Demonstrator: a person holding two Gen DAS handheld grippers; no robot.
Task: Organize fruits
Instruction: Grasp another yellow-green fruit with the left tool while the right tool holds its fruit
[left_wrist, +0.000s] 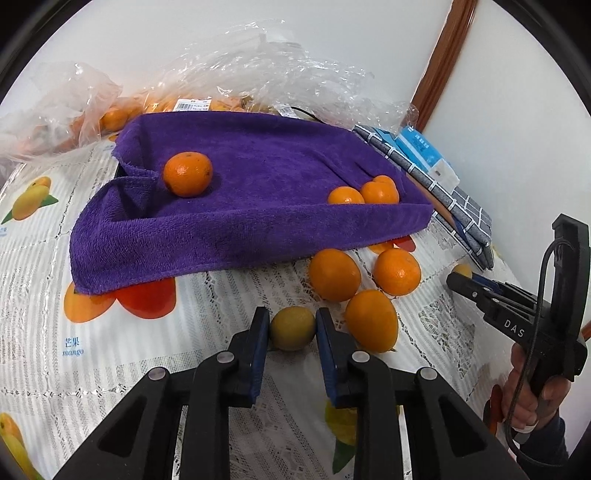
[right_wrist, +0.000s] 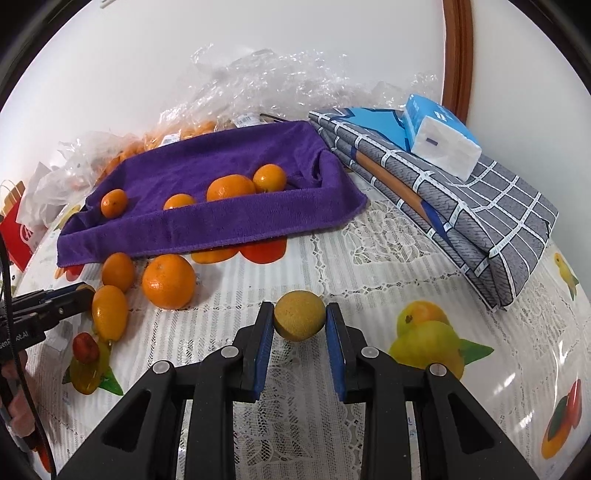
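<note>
Both grippers hold a small yellowish fruit each. Left gripper (left_wrist: 292, 328): fingers clamped on a yellow-green fruit (left_wrist: 291, 328) low over the counter (left_wrist: 229, 295), w/ three oranges (left_wrist: 334, 275) loose at its 1 o'clock. Right gripper (right_wrist: 299, 325): fingers pinched on a speckled yellow fruit (right_wrist: 300, 320), lifted slightly, well apart from the pile. The purple towel (left_wrist: 258, 184) lines a tray at 12 o'clock, probably to cushion fruit; several oranges sit inside already. Prob. next: carry both over the near rim. Round fruit could roll once released.
</note>
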